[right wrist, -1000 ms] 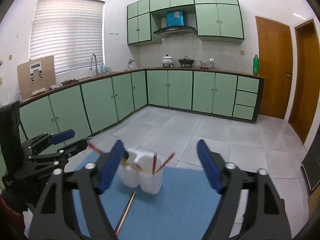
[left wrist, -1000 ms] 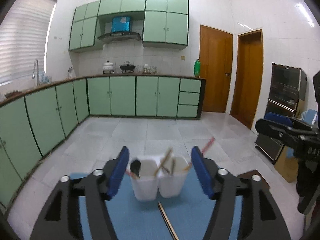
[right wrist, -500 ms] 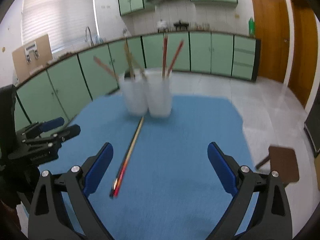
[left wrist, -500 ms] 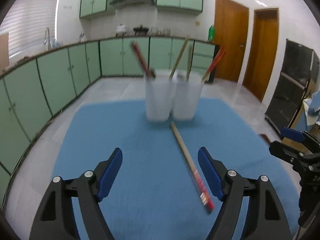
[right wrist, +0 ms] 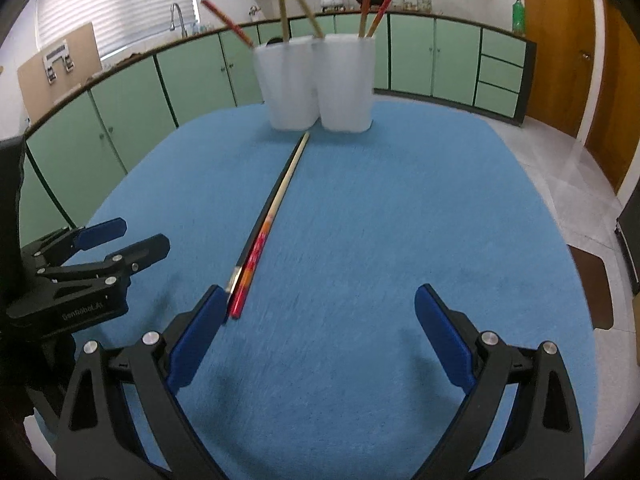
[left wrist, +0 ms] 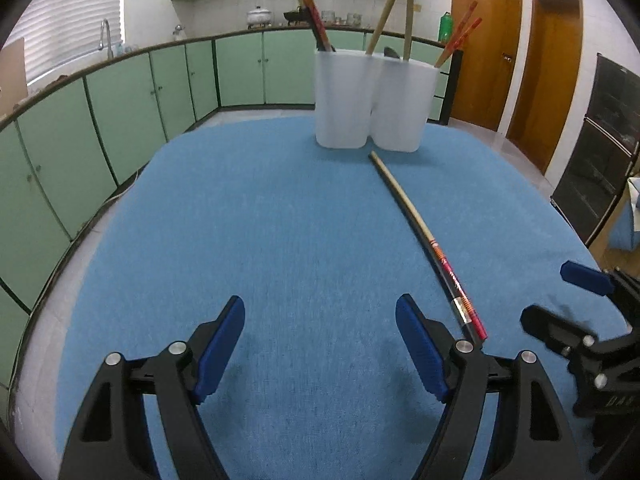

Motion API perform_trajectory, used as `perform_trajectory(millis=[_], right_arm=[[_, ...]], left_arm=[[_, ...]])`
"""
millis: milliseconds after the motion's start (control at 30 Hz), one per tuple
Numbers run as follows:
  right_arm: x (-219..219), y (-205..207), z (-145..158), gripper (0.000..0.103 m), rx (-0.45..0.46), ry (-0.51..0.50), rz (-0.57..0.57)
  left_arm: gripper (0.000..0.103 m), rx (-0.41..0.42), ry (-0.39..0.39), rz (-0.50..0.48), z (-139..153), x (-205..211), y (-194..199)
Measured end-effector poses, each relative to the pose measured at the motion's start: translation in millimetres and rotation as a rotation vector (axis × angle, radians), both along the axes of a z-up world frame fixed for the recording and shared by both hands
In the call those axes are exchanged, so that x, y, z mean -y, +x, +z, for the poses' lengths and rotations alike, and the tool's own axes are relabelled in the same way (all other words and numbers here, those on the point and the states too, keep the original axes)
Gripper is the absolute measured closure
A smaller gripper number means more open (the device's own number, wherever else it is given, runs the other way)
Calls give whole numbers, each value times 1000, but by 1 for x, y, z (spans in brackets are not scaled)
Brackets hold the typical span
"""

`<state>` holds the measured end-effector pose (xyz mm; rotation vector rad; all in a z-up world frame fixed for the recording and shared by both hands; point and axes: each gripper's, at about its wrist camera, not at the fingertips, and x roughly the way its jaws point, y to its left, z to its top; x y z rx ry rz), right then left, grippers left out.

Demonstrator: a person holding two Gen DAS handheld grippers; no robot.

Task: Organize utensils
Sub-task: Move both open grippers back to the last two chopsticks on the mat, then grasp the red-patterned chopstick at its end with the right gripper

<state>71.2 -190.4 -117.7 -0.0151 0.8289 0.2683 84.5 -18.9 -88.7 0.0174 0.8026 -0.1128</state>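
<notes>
A white two-cup utensil holder (left wrist: 370, 100) stands at the far side of the blue mat (left wrist: 280, 240), with several chopsticks standing in it; it also shows in the right wrist view (right wrist: 316, 84). A pair of chopsticks (left wrist: 424, 236) lies flat on the mat, running from the holder toward me, also in the right wrist view (right wrist: 268, 224). My left gripper (left wrist: 320, 344) is open and empty, low over the mat, left of the chopsticks' red ends. My right gripper (right wrist: 316, 336) is open and empty, its left finger beside those red ends.
The blue mat (right wrist: 400, 200) covers a rounded table. Green kitchen cabinets (left wrist: 120, 92) line the far walls. Wooden doors (left wrist: 520, 48) and a dark oven cabinet (left wrist: 600, 140) stand to the right. A brown stool (right wrist: 592, 280) sits by the table's right edge.
Both grippers have dropped from above the holder and pulled back toward me, low over the mat. The lying chopsticks have not moved. Both jaws stay open.
</notes>
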Motion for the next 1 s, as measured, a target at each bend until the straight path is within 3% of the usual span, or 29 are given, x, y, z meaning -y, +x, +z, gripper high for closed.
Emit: perform_trajectory(millis=[100, 733, 933, 1000], right_arm=[[-6, 0, -6, 19, -22, -12, 16], [-37, 7, -15, 33, -58, -105, 76], [-35, 5, -13, 62, -48, -89, 79], [-33, 5, -13, 80, -50, -68, 80]], left_arm=[[27, -3, 0, 6, -2, -1, 0], [27, -42, -23, 31, -5, -7, 3], [27, -37, -19, 33, -5, -5, 2], [27, -34, -16, 33, -5, -5, 1]])
